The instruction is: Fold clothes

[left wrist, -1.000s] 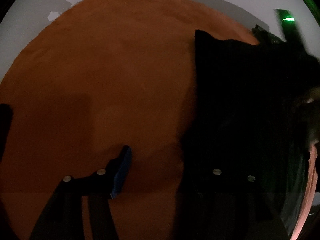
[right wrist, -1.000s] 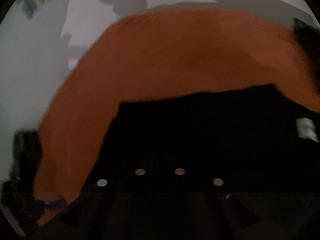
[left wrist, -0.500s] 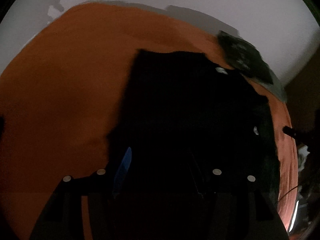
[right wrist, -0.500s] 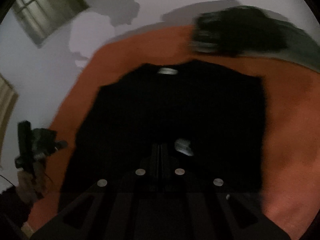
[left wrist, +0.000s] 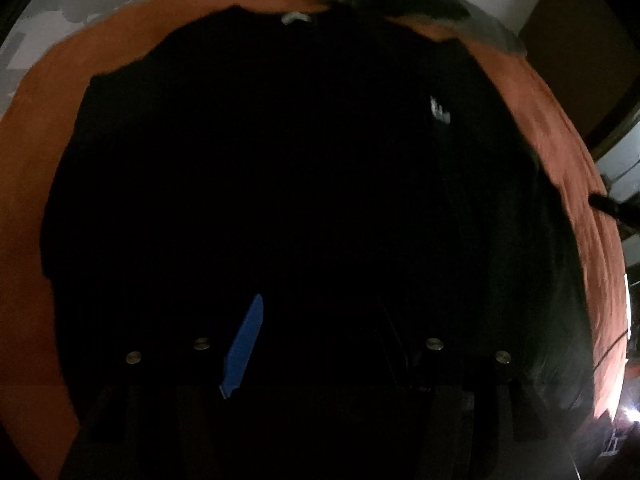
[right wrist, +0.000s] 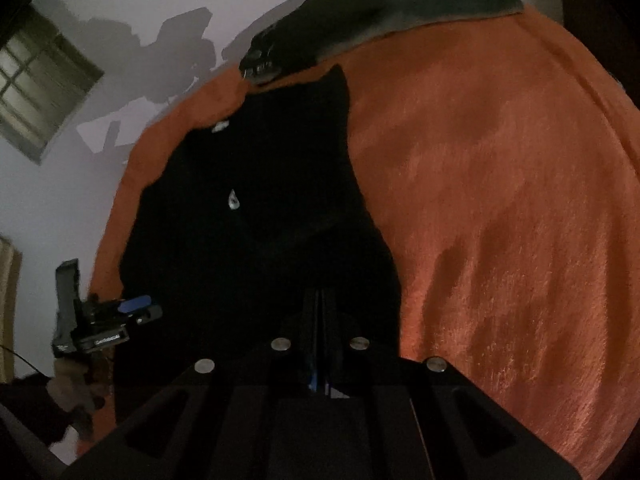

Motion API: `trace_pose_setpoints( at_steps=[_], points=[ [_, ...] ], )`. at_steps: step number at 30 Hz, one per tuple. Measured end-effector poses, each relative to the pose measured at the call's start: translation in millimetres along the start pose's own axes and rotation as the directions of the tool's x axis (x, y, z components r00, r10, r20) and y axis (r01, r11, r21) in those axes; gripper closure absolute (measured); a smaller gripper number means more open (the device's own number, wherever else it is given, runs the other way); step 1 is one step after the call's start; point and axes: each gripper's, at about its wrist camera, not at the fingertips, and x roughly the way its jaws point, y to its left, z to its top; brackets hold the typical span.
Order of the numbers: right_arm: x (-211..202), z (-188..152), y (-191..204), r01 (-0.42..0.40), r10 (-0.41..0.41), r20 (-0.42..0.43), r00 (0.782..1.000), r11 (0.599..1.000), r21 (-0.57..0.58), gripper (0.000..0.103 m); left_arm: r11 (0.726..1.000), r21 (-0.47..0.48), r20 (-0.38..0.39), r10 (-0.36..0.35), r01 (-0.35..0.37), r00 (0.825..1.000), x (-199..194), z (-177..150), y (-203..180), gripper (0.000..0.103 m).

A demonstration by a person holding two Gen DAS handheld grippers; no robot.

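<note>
step: fold black garment (left wrist: 280,180) on orange blanket (right wrist: 500,200) | left gripper (left wrist: 316,344) apart, empty | right gripper (right wrist: 320,312) together, whether cloth is pinched unclear | advice: grab hem corners evenly

My left gripper (left wrist: 320,320) is black, with a blue pad (left wrist: 243,346). Round silver screws (right wrist: 282,344) dot my black right gripper (right wrist: 321,300).

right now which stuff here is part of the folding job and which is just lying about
Part of the job:
- black shirt, spread on the orange cover
- right gripper, shut
- left gripper, jaws apart

Just lying about:
- dark garments piled at the cover's far edge
- window on the wall
</note>
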Motion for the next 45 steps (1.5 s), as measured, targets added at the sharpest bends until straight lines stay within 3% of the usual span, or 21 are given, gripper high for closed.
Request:
trace_pose_setpoints(
  at_steps=[2, 6, 9, 13, 15, 18, 22, 24, 30, 35, 36, 39, 41, 45],
  points=[
    [6, -5, -1, 0.023, -0.023, -0.023, 0.999, 0.999, -0.022, 0.102, 1.000, -0.023, -0.027, -0.018, 0.017, 0.999, 2, -20, 5, 0.044],
    [31, -24, -9, 0.101, -0.113, -0.121, 0.986, 0.989, -0.103, 0.102, 0.998, 0.055, -0.008, 0.036, -0.036, 0.999, -11, -53, 8, 0.044],
    [34, -34, -13, 0.129, -0.149, -0.162, 0.975, 0.983, -0.133, 0.102, 0.997, 0.052, -0.035, 0.059, -0.058, 0.998, -21, -74, 18, 0.044],
    [-11, -38, 14, 0.108, -0.131, -0.079, 0.988, 0.962, -0.252, 0.102, 0.999, -0.007, -0.080, 0.040, -0.040, 0.996, -45, -105, 45, 0.044],
    [-26, -49, 23, 0.073, -0.107, -0.094, 0.990, 0.948, -0.308, 0.102, 0.998, -0.059, -0.120, 0.030, -0.037, 0.992, -56, -121, 64, 0.044],
    [-35, -76, 26, 0.038, -0.114, -0.189, 0.975, 0.930, -0.365, 0.102, 0.985, -0.174, -0.179, -0.033, 0.001, 0.983, -69, -143, 91, 0.044],
    [-33, -115, 8, 0.031, -0.139, -0.309, 0.941, 0.943, -0.331, 0.102, 0.937, -0.329, -0.206, -0.192, 0.117, 0.960, -81, -178, 120, 0.044],
    [-36, -132, -5, 0.043, -0.144, -0.354, 0.924, 0.959, -0.279, 0.102, 0.926, -0.345, -0.221, -0.237, 0.151, 0.946, -83, -193, 124, 0.044],
    [-63, -152, -44, 0.094, -0.121, -0.377, 0.918, 0.992, -0.087, 0.102, 0.928, -0.317, -0.288, -0.292, 0.197, 0.912, -82, -220, 121, 0.044],
    [-72, -167, -59, 0.100, -0.100, -0.434, 0.895, 0.995, -0.023, 0.101, 0.910, -0.367, -0.322, -0.320, 0.194, 0.891, -74, -237, 131, 0.044],
    [-72, -170, -60, 0.095, -0.091, -0.448, 0.889, 0.995, -0.013, 0.099, 0.904, -0.378, -0.324, -0.330, 0.198, 0.887, -73, -239, 133, 0.044],
    [-70, -182, -66, 0.052, -0.018, -0.504, 0.863, 0.997, 0.053, 0.075, 0.879, -0.426, -0.338, -0.375, 0.215, 0.863, -67, -248, 138, 0.041],
    [-68, -188, -67, 0.036, 0.008, -0.521, 0.854, 0.996, 0.075, 0.072, 0.865, -0.448, -0.340, -0.397, 0.225, 0.852, -64, -252, 140, 0.039],
    [-66, -191, -71, 0.020, 0.042, -0.532, 0.846, 0.994, 0.110, 0.070, 0.867, -0.434, -0.348, -0.413, 0.246, 0.842, -63, -251, 137, 0.037]
  ],
)
